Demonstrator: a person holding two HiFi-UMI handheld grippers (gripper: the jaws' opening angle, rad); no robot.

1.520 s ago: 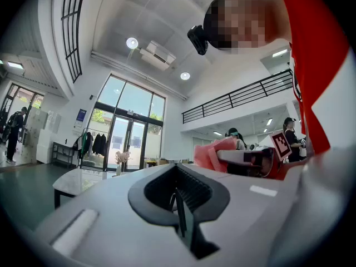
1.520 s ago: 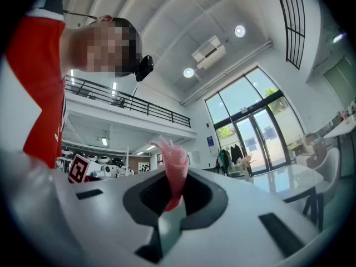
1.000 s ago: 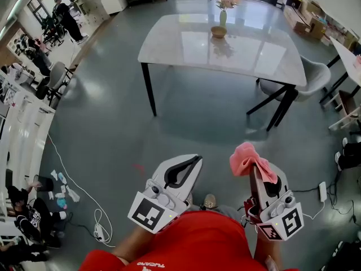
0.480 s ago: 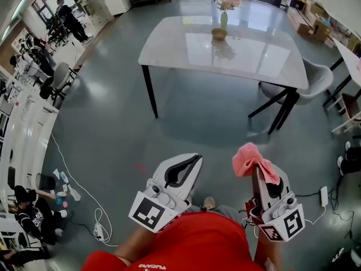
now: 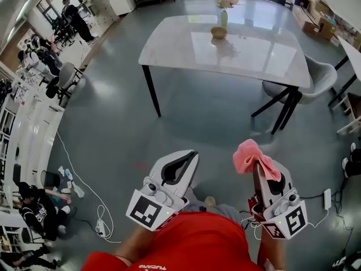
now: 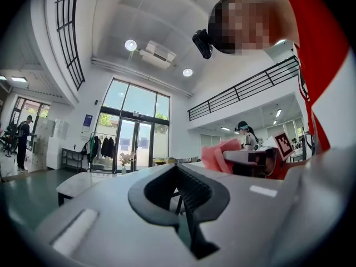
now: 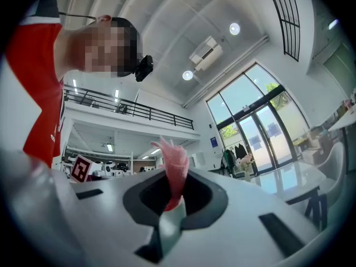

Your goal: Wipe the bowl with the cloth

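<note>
The person stands on a gray floor [image 5: 113, 123] and holds two tongs out in front, at the near edge of the head view. The left gripper [image 5: 190, 156] is clenched tight with nothing in it. Its own view shows the two dark jaws pressed together and bare. The right gripper [image 5: 255, 165] is grasping the pink cloth [image 5: 252, 156]. The cloth is pinched low down, and the rest of it sticks up and flops over the tip in a soft bunch. The two grippers are side by side, a little apart.

The bowl [image 5: 219, 32] is far away from both of them. It is small and brown and sits on the far side of a big white table [image 5: 180, 47], just in front of a vase [image 5: 224, 18] with pink flowers. Nothing touches the bowl. A gray chair [image 5: 318, 75] stands at the right end of the table.

Each gripper has a cube [image 5: 148, 212] with a black and white square pattern on it — a pattern, not words. The red shirt [image 5: 186, 241] has small white letters at its near edge, too small to read. In the left gripper view a blue sign [image 6: 88, 121] hangs on the far wall beside the glass doors — its writing is too small to read too. Some people [image 5: 74, 18] are far off on the left.
</note>
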